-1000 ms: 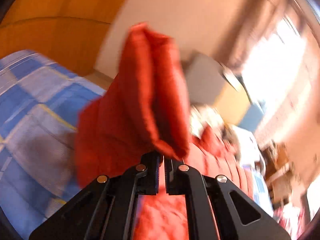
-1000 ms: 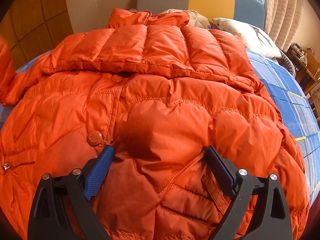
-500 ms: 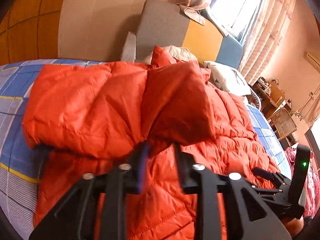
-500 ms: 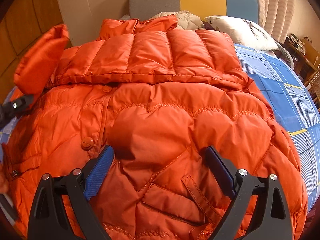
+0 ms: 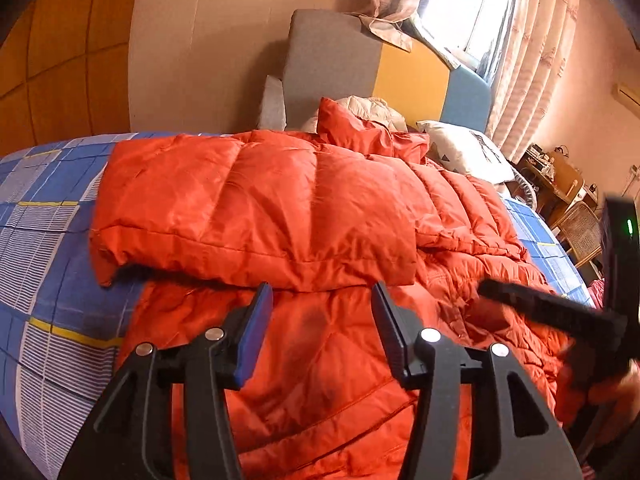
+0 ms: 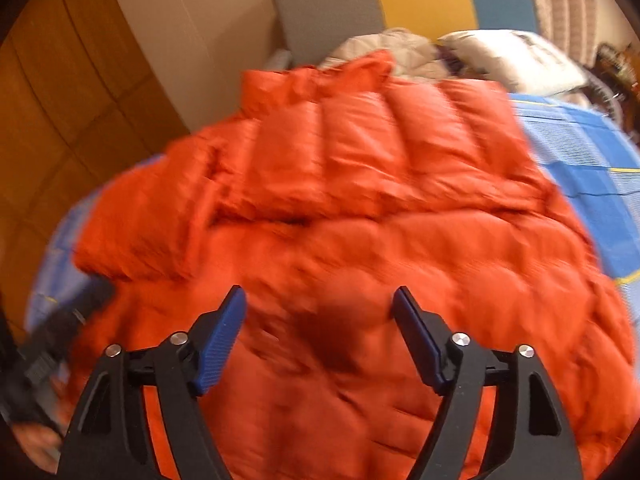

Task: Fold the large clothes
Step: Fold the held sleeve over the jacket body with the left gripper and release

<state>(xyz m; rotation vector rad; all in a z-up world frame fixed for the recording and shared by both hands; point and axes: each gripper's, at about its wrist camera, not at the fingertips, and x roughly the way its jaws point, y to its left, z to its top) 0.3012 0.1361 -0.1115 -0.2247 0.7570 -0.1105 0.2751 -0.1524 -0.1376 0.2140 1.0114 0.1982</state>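
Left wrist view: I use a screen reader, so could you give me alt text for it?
An orange puffer jacket lies on a blue plaid bedsheet, one sleeve folded across its chest. The open, empty left tongs sit just above it. A white pillow lies by the headboard.

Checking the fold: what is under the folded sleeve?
The folded sleeve lies across the orange jacket body; its left end overhangs the blue plaid bedspread. Whatever it covers stays hidden.
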